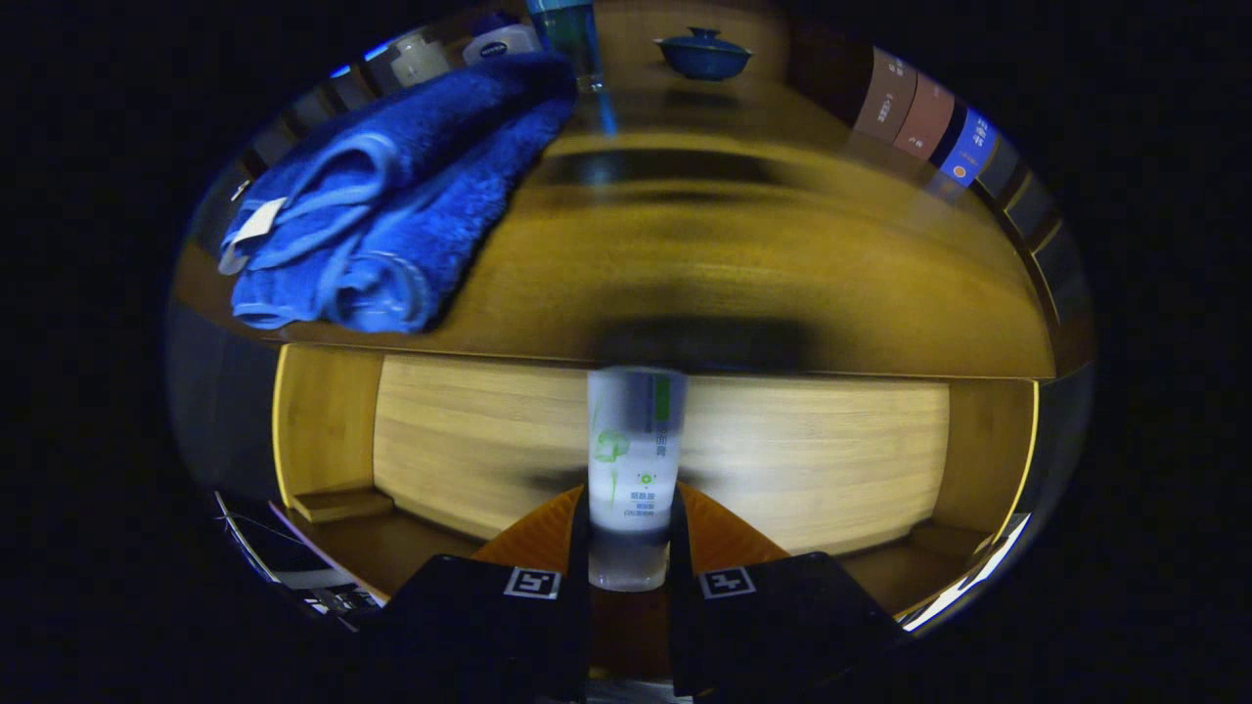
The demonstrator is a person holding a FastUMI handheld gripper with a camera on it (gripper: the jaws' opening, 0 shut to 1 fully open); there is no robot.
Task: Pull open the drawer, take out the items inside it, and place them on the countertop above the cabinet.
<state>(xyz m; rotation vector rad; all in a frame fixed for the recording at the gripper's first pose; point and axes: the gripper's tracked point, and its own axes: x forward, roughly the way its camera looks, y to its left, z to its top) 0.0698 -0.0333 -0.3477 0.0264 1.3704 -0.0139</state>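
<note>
Wooden countertop sits just beyond the jaws, with a towel on its left part. Gripper is clamped on the tube, upright between the jaws over the open drawer. I'd lift higher, then set it on bare wood right of the towel.

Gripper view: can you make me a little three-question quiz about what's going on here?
1. True or false: the gripper is shut on a bottle.
2. What lies folded on the countertop? A) a blue towel B) a red sock C) a newspaper
3. Fill in: the bottle is held upright above the open ____.

Key: 1 true. 2 A. 3 drawer.
</note>
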